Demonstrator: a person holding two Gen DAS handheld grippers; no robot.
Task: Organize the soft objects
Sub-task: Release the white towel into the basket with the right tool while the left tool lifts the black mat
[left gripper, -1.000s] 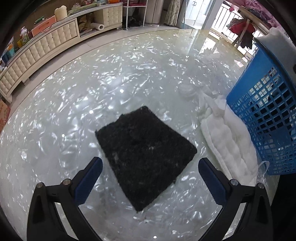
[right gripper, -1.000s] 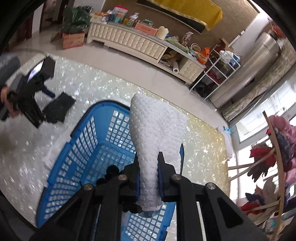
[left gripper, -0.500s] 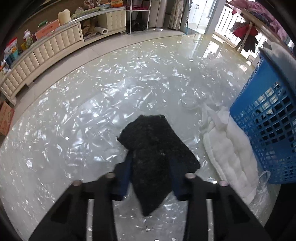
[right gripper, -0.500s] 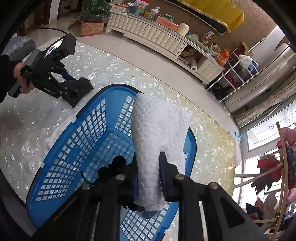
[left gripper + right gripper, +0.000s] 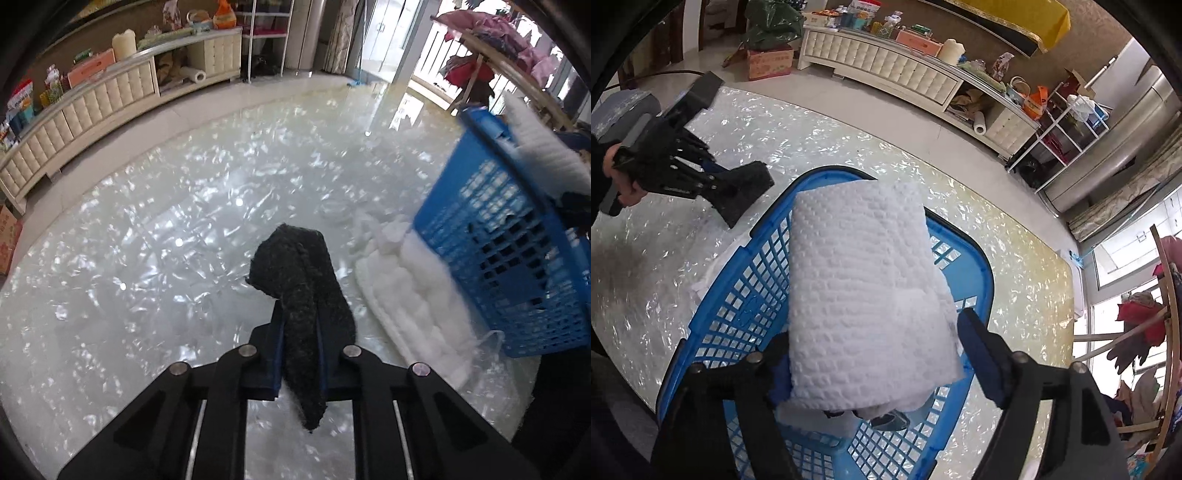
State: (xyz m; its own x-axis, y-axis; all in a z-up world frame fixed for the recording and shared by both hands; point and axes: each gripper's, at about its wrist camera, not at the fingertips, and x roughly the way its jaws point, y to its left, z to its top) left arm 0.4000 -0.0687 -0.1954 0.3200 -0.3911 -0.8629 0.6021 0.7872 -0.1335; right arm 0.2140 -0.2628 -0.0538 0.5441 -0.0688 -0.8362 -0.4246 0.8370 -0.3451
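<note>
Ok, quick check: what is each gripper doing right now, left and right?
Left gripper: closed on the black cloth, lifted off the floor.
Right gripper: open, white towel between its fingers over the blue basket.

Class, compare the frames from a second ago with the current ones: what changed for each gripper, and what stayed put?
The left gripper shut on the black cloth and lifted it. The right gripper opened, releasing the white towel over the blue basket. The white padded cloth stayed beside the basket.
</note>
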